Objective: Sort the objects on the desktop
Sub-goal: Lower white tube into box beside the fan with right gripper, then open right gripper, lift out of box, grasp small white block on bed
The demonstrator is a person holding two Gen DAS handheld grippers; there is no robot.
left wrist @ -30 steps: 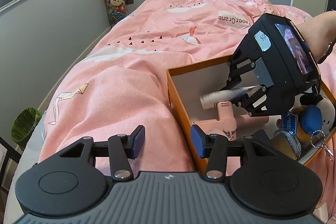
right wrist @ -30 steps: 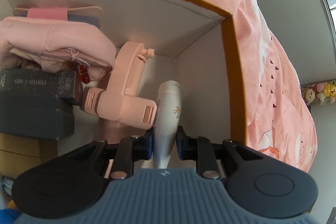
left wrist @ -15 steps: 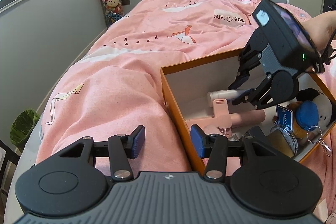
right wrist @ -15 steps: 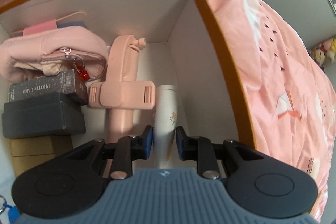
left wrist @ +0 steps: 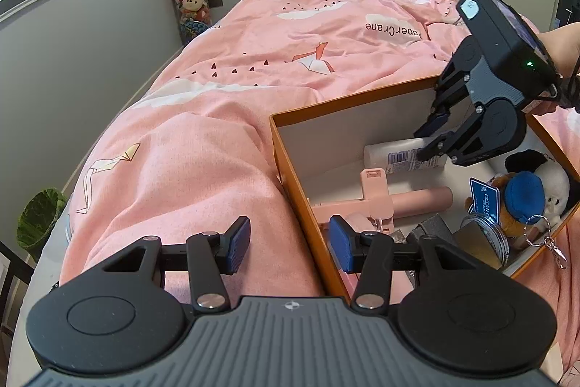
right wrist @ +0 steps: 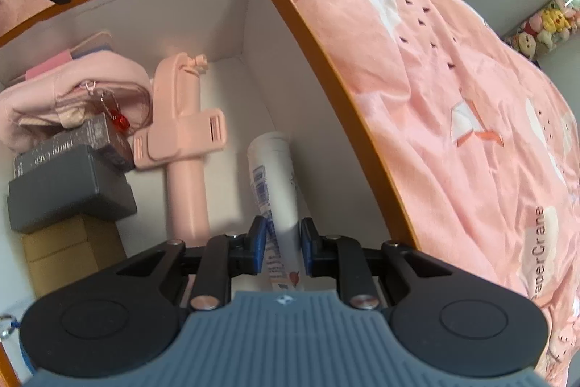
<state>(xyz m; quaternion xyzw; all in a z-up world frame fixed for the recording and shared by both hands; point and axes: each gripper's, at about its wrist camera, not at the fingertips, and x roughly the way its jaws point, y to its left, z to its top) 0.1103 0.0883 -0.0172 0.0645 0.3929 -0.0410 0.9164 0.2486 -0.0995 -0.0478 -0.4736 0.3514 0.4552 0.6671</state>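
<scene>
Right gripper: reaches into the orange box, blue pads just beside the white tube's tail end on both sides; cannot tell whether they press it
White tube: lies on the box floor along the side wall, cap end pointing away
Pink selfie stick: just beside the tube, lying parallel
Left gripper: jaws wide, holding nothing, over the box's near corner
Orange box: rests on the pink bed cover
Other contents: dark grey case, plush toy
</scene>
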